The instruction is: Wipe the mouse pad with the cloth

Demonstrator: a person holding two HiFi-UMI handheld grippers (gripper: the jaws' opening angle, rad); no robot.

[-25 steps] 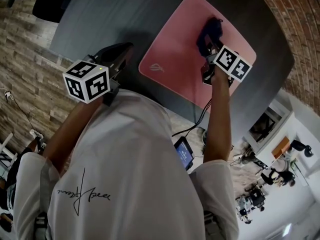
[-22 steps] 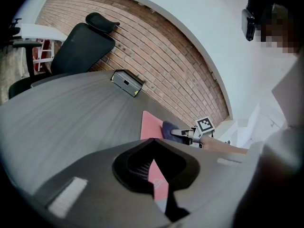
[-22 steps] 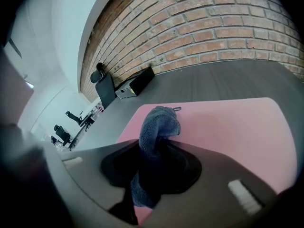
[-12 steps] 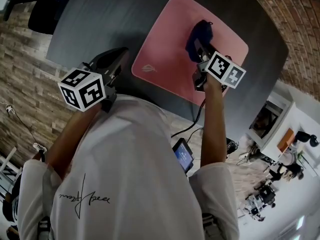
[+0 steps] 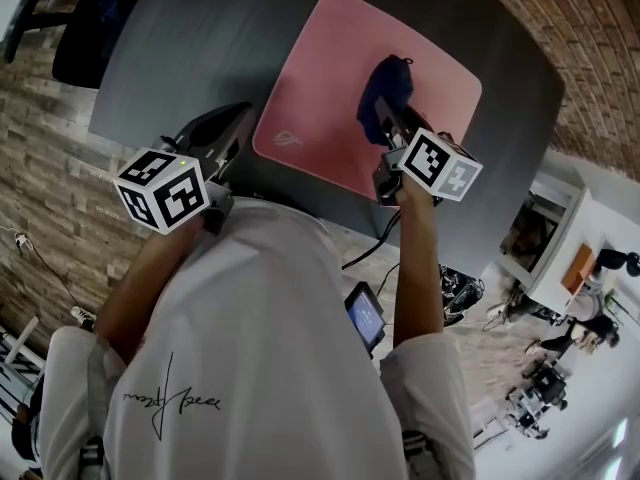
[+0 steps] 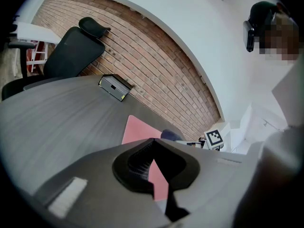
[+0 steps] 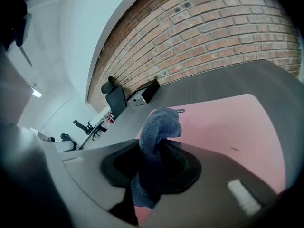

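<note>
- The cloth (image 5: 385, 90), dark blue and nubbly, is bunched into a tall wad. It is pinched in the jaws of my right claw (image 5: 392, 126) and its free end bulges out past the tips.
- In the right gripper view the cloth (image 7: 159, 127) fills the gap between the jaws, which are clamped tight on it.
- The wad's lower end rests on the mouse pad (image 5: 320, 98), directly under and ahead of that claw.
- Against a second ago, the claw and cloth sit a little nearer to me on the pad. The head camera has shifted too, so I can't say how far they really travelled.
- The pad is plain pink with rounded corners and a faint logo at the near corner on my claw's left. It lies flat on the dark grey table (image 5: 190, 38).
- My left claw (image 5: 222, 138) hangs off to the left of the pad, over the table's near edge, as before.
- Its jaws are closed together on nothing, with a sliver of pink pad (image 6: 137, 129) showing beyond them.
</note>
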